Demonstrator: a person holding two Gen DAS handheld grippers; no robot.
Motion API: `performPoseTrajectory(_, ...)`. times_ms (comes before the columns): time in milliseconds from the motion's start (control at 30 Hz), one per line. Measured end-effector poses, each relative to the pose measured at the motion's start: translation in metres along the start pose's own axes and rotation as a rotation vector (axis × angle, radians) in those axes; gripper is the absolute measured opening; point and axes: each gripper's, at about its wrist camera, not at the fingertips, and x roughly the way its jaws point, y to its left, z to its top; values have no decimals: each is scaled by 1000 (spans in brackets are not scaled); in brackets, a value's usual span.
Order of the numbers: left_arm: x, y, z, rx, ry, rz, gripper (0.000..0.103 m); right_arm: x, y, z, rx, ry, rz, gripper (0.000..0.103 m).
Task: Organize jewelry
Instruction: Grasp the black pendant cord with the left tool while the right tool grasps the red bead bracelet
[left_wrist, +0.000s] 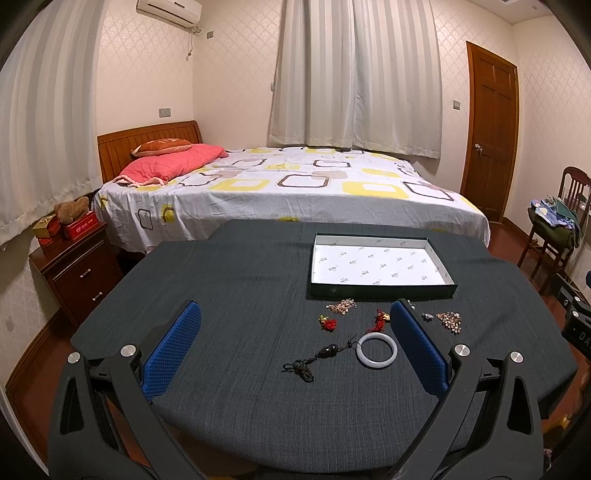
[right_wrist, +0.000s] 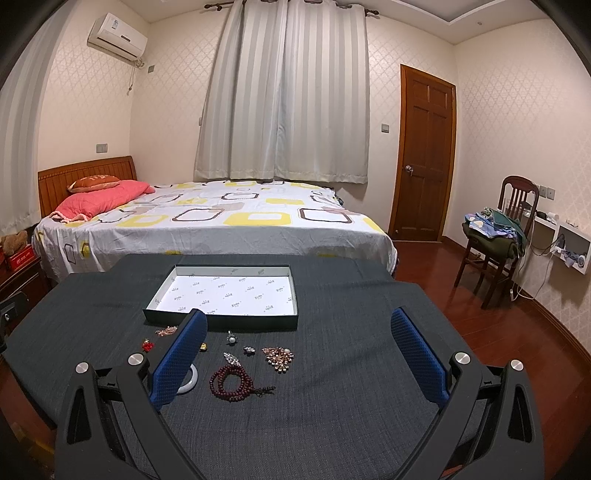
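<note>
A shallow dark box (left_wrist: 382, 290) with a white printed lining lies on the dark-cloth table (left_wrist: 240, 295); it also shows in the right wrist view (right_wrist: 221, 323). In front of it lie jewelry pieces: a white bangle (left_wrist: 376, 350), a dark corded pendant (left_wrist: 314, 360), red ornaments (left_wrist: 328, 324), pink bead clusters (left_wrist: 341, 306). The right wrist view shows a dark red bead bracelet (right_wrist: 231, 382), a pink cluster (right_wrist: 279, 356) and small brooches (right_wrist: 232, 358). My left gripper (left_wrist: 295, 321) is open and empty above the table, short of the jewelry. My right gripper (right_wrist: 298, 326) is open and empty.
A bed (left_wrist: 277, 184) stands right behind the table. A nightstand (left_wrist: 77, 266) with red boxes is at the left. A chair (right_wrist: 495, 236) piled with clothes stands at the right by a wooden door (right_wrist: 424, 155).
</note>
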Motion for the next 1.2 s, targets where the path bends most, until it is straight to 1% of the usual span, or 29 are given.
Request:
performPoseTrajectory(67,1,-2,-5,2,1,0,100,0,0,0,0,1,0,97)
performPoseTrajectory(200,2,-2,-4,2,2,1,100,3,2,-4,0,5,0,97)
performPoseTrajectory(400,18,0,-19,-2,42,8,100,18,8,-18,-1,33,-1,97)
performPoseTrajectory(567,48,9,-33,-23,115,-11,100,44,10,-36,-1,93,5,97)
performPoseTrajectory(767,91,16,-55,-28,180,8,100,73,12,-61,-12,170,15,97)
performPoseTrajectory(900,122,17,-69,-49,254,-27,100,93,11,-76,3,234,49,97)
performPoseTrajectory(1000,143,13,-77,-38,295,-58,99,106,11,-83,14,270,73,97)
performPoseTrajectory(1067,156,9,-80,-22,304,-76,96,113,14,-86,11,286,83,97)
performPoseTrajectory(1167,177,2,-84,1,344,-102,84,124,17,-92,9,315,95,97)
performPoseTrajectory(1200,187,0,-87,11,367,-107,77,129,18,-93,10,323,99,97)
